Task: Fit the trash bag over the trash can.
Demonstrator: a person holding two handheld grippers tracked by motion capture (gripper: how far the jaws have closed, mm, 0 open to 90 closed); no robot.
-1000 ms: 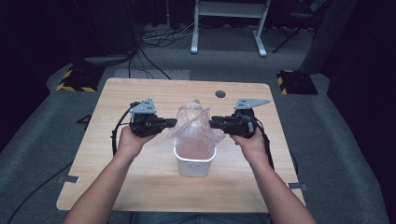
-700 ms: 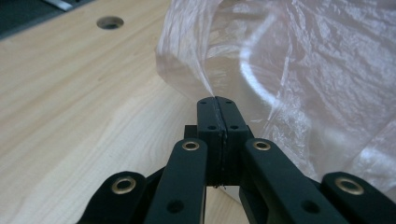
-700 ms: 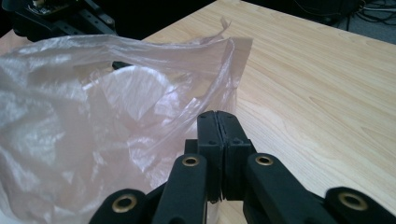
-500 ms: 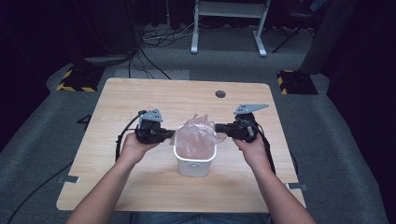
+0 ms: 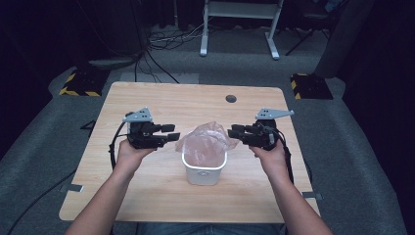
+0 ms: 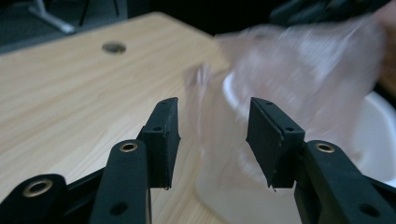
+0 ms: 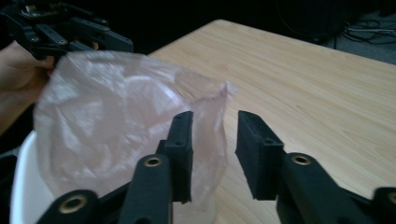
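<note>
A small white bin [image 5: 203,172] stands mid-table with a thin, pinkish see-through bag [image 5: 205,141] sitting in its mouth and puffing up above the rim. My left gripper [image 5: 172,136] is just left of the bag, jaws open. In the left gripper view the bag [image 6: 299,79] lies ahead of the open gripper [image 6: 212,140], its edge hanging in the gap, and the bin [image 6: 380,135] is behind it. My right gripper [image 5: 234,132] sits open at the bag's right side. In the right gripper view the bag [image 7: 116,116] lies beside my open right gripper [image 7: 215,149].
The wooden table [image 5: 195,100] has a round cable hole [image 5: 231,98] at the back. Cables trail from both grippers over the table's sides. Grey carpet surrounds the table, with a metal frame [image 5: 240,19] and floor cables beyond it.
The bag, held stretched above the bin a second ago, came down into the bin. Both grippers have let go of it and drawn apart sideways.
</note>
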